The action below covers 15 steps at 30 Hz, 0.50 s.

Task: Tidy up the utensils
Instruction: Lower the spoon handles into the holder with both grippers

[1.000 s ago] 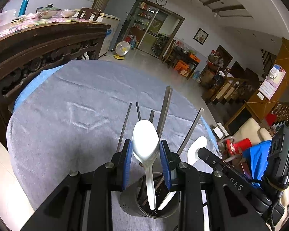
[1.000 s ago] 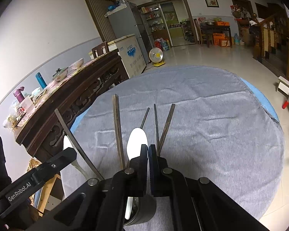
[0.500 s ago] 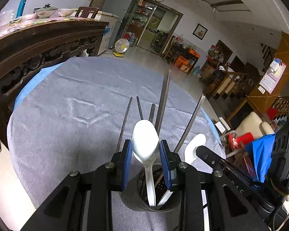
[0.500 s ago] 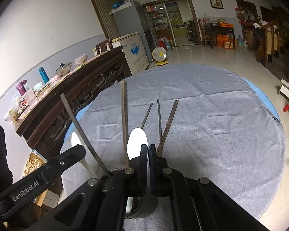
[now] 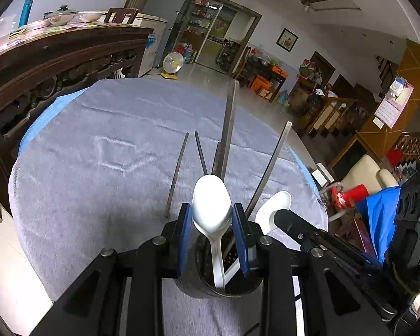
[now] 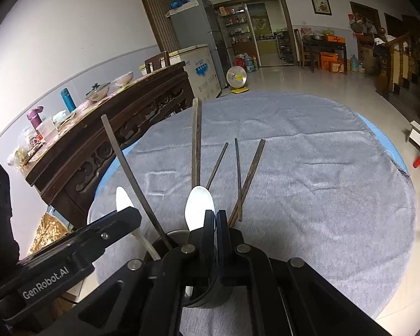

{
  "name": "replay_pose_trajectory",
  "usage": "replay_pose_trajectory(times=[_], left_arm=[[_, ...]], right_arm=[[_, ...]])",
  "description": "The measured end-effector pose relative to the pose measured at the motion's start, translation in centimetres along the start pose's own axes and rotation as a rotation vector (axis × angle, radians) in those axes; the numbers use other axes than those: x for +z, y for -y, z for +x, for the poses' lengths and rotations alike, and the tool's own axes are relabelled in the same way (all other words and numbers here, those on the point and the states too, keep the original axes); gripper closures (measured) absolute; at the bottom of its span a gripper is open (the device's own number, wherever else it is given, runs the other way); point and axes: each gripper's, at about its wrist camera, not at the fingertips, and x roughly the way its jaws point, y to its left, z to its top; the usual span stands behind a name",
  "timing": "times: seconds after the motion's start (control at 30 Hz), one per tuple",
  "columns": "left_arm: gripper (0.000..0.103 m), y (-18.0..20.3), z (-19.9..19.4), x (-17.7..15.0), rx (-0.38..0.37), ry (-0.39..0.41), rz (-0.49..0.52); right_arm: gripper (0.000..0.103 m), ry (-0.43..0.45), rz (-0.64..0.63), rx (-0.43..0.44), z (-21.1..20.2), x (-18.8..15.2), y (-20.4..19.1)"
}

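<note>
A dark round utensil holder [image 5: 210, 282] stands on the grey cloth, holding a silver spoon [image 5: 211, 207], a white spoon [image 5: 274, 210] and upright chopsticks [image 5: 228, 128]. My left gripper [image 5: 212, 221] is open, its blue pads either side of the silver spoon's bowl, just above the holder. My right gripper [image 6: 215, 221] is shut and looks empty, over the holder's rim [image 6: 207, 296]. Three dark chopsticks [image 6: 249, 176] lie flat on the cloth beyond the holder; they also show in the left wrist view [image 5: 177, 173].
The round table [image 5: 84, 145] is covered in grey cloth over blue. A dark carved sideboard [image 6: 103, 140] with bottles and bowls stands close to its left. A chair and clutter [image 5: 364, 184] sit off the right edge.
Both grippers have dropped slightly toward the holder, which looks larger in both views. The jaws have not changed.
</note>
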Motion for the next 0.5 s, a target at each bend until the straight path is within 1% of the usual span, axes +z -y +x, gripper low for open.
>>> replay_pose_trajectory(times=[0.5], left_arm=[[0.073,0.42,-0.11,-0.77,-0.001,-0.017,0.022]], right_arm=[[0.101,-0.010,-0.005,-0.003,-0.18,-0.74,0.09]])
